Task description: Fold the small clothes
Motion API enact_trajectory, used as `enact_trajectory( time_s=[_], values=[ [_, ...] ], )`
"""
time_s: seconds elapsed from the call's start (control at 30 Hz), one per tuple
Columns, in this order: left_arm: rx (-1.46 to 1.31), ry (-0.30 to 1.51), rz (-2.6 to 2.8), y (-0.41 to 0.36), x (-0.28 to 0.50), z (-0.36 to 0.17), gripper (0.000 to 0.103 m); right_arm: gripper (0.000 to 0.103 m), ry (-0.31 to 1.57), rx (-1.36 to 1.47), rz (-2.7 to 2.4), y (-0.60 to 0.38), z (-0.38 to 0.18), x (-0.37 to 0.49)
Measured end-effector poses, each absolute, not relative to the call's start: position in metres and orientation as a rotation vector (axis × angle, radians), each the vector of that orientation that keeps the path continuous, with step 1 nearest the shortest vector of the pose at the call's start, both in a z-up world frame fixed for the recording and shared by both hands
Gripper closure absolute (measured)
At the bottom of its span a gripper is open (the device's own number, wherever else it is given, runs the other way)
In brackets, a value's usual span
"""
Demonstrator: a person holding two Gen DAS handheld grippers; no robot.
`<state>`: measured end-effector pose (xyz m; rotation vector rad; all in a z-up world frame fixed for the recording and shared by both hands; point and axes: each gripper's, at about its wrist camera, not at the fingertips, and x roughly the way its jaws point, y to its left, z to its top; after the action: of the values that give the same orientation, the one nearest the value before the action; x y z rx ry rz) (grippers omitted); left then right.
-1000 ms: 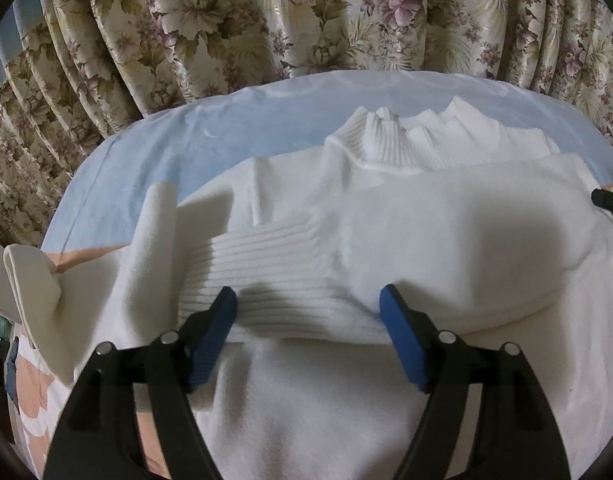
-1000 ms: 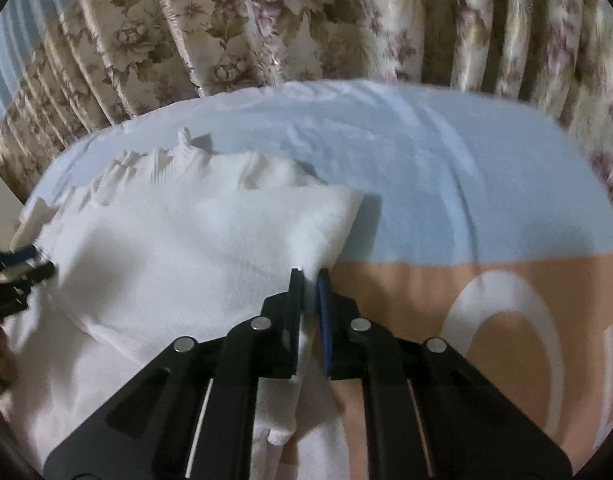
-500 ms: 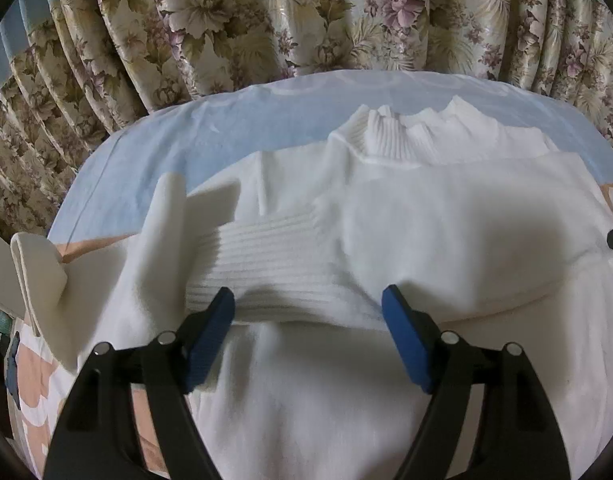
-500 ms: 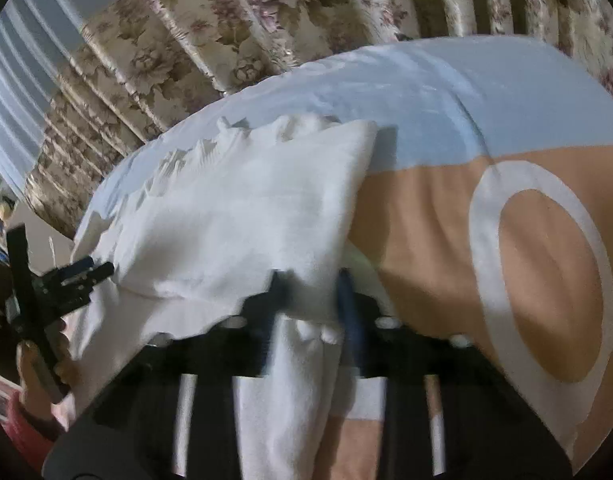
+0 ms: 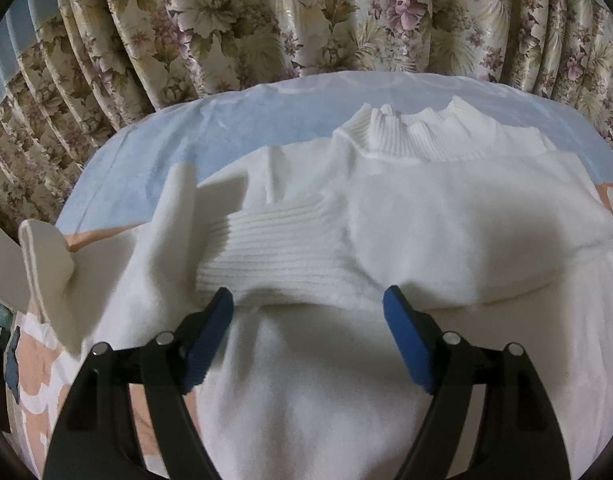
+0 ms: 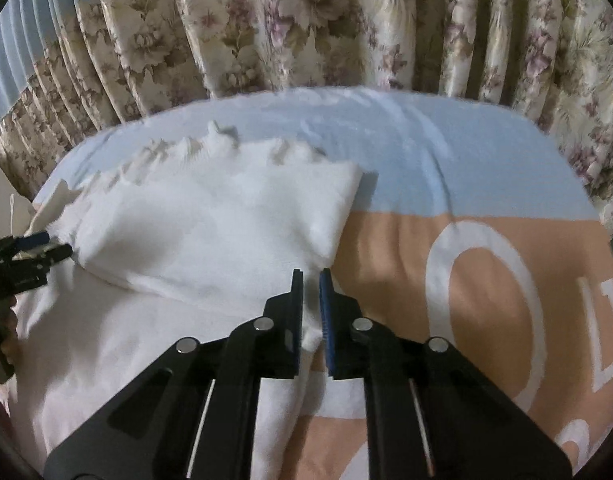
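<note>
White sweater (image 5: 446, 220) lies just past the wide-apart left gripper (image 5: 306, 312), and the right gripper (image 6: 311, 276) sits barely parted at its right edge, gripping nothing.

Dim indoor light, fisheye-bent edges, slight blur

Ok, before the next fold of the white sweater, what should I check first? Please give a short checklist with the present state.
1. Left gripper jaws wide, gripping nothing: ok.
2. Right gripper jaws slightly apart, seemingly off the sweater: ok.
3. Ribbed cuff laid across the body: ok.
4. Left flap lying flat: not ok, it stands up.
5. Right folded edge straight: ok.
6. Layers underneath smooth: cannot tell.
</note>
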<state>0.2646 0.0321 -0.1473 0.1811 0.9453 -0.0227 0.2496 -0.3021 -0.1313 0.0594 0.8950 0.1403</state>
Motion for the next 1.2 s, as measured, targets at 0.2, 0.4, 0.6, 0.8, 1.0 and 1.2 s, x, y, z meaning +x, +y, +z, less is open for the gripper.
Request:
enact_trajectory(
  time_s=[0.2,0.4,0.6,0.8,1.0,1.2],
  values=[
    [0.168,0.9,0.068,0.045,0.238,-0.127,0.005,0.016,0.844,-0.075,0.134,-0.257,-0.105,0.241],
    [0.058,0.887,0.126,0.085,0.217,-0.111,0.005,0.003,0.796,-0.171,0.099,-0.208,-0.092,0.232],
    [0.061,0.797,0.205,0.121,0.197,-0.089,0.005,0.003,0.748,-0.242,0.028,-0.176,-0.081,0.228],
    [0.051,0.816,0.187,0.151,0.202,-0.076,0.005,0.003,0.783,-0.215,0.035,-0.159,-0.08,0.239],
    [-0.011,0.816,0.21,0.193,0.212,-0.073,0.002,0.003,0.798,-0.249,0.043,-0.146,-0.089,0.244],
    [-0.062,0.855,0.216,0.228,0.23,-0.083,0.002,0.003,0.819,-0.273,-0.009,-0.147,-0.1,0.254]
  ],
)
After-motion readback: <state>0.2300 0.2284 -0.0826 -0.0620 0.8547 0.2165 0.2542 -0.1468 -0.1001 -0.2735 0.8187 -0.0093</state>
